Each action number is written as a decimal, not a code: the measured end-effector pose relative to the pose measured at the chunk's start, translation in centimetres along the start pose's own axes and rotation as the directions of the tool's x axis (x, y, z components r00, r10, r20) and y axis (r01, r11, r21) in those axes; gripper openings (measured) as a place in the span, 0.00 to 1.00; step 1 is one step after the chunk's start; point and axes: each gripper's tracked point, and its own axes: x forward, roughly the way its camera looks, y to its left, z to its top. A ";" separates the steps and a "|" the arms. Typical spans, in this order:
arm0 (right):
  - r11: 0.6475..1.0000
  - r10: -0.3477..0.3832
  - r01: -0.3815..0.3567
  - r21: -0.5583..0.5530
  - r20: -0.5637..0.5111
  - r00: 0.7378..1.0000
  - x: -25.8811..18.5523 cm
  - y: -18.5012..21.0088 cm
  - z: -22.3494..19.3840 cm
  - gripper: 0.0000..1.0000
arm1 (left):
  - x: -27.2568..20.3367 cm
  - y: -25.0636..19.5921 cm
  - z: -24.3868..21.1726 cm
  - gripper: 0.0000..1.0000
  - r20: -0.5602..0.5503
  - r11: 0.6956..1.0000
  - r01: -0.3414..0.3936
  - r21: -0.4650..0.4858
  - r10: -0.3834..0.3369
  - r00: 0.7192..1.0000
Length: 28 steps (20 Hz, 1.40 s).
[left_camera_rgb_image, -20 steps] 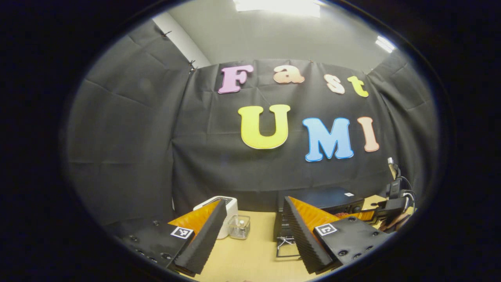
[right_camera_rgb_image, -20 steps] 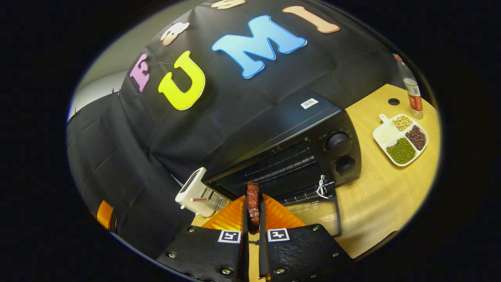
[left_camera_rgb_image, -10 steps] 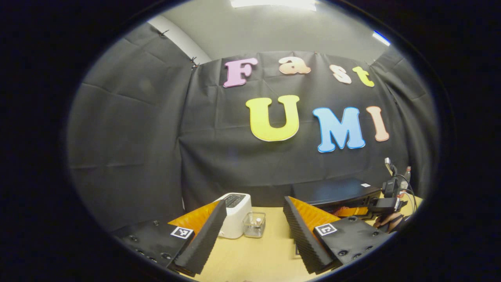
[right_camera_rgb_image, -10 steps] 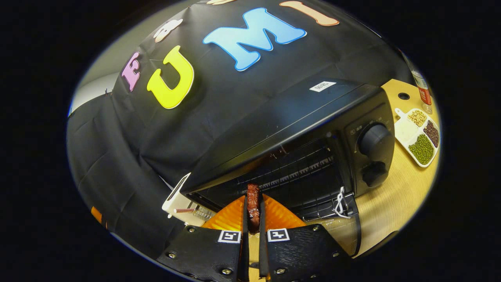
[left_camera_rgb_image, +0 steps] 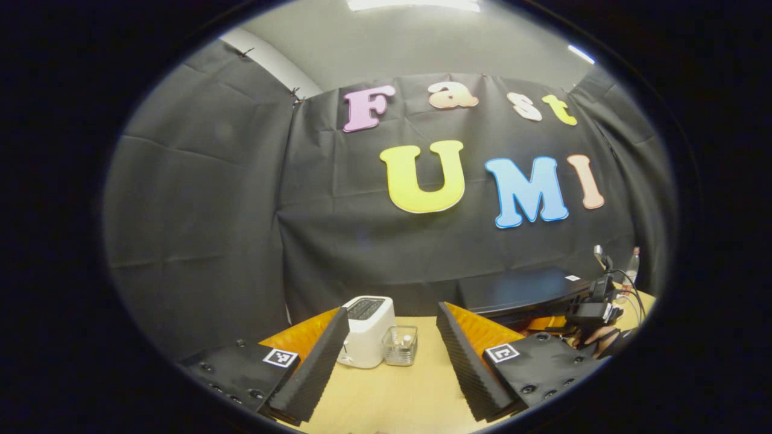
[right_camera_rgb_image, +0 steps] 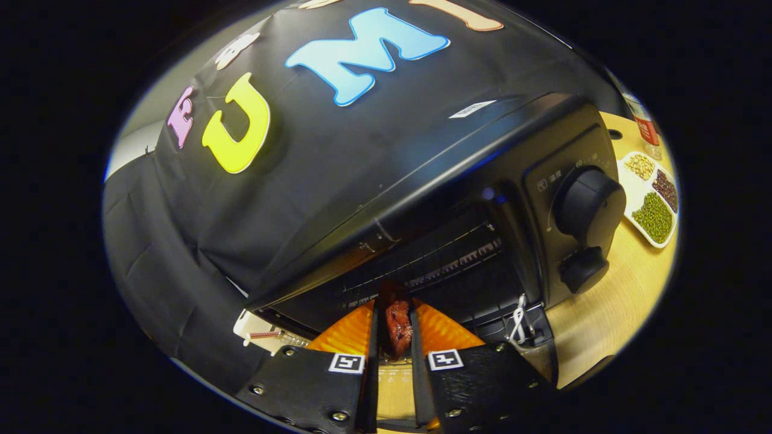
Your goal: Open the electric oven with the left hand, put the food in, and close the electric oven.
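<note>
The black electric oven (right_camera_rgb_image: 458, 181) stands open in the right gripper view, its wire rack (right_camera_rgb_image: 434, 265) showing inside and its door folded down in front. My right gripper (right_camera_rgb_image: 393, 304) is at the oven's mouth, just in front of the rack. It is shut on a dark red piece of food (right_camera_rgb_image: 396, 322) that stands upright between its fingers. In the left gripper view my left gripper (left_camera_rgb_image: 392, 308) hangs open and holds nothing, above the wooden table (left_camera_rgb_image: 392, 398). There the oven (left_camera_rgb_image: 525, 289) sits off to the right, with the other gripper and a hand (left_camera_rgb_image: 594, 319) in front of it.
A white toaster (left_camera_rgb_image: 366, 331) and a small clear glass box (left_camera_rgb_image: 401, 345) stand on the table ahead of the left gripper. Right of the oven lie a white divided tray of beans (right_camera_rgb_image: 654, 199) and a bottle (right_camera_rgb_image: 645, 126). Two black knobs (right_camera_rgb_image: 588, 202) stick out of the oven's front.
My right gripper has moved closer to the oven, bringing the food to the opening; its fingers stand slightly wider apart. The left gripper has drifted left, away from the oven, still open.
</note>
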 end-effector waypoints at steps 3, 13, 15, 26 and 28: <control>0.996 -0.061 0.063 -0.068 0.034 0.998 -0.1 -1.4 0.7 0.40 | 0.1 -0.5 -0.3 1.00 -0.007 1.000 0.005 -0.009 -0.005 1.000; 0.922 -0.049 0.105 -0.372 0.156 0.987 -7.9 -0.4 4.0 0.98 | -0.2 -6.1 -1.7 1.00 -0.020 0.995 0.087 -0.041 -0.088 0.996; 0.911 -0.040 0.113 -0.397 0.187 0.982 -10.4 0.1 5.0 0.98 | -0.1 -7.8 -2.1 1.00 -0.023 0.992 0.118 -0.041 -0.119 0.993; 0.885 -0.021 0.185 -0.427 0.361 0.932 -23.8 0.8 11.0 0.98 | -1.3 -16.4 -7.9 1.00 -0.123 0.964 0.265 -0.030 -0.266 0.956; 0.881 -0.033 0.215 -0.422 0.399 0.916 -25.8 0.2 12.0 0.98 | -1.7 -17.6 -9.8 1.00 -0.160 0.958 0.285 -0.024 -0.285 0.945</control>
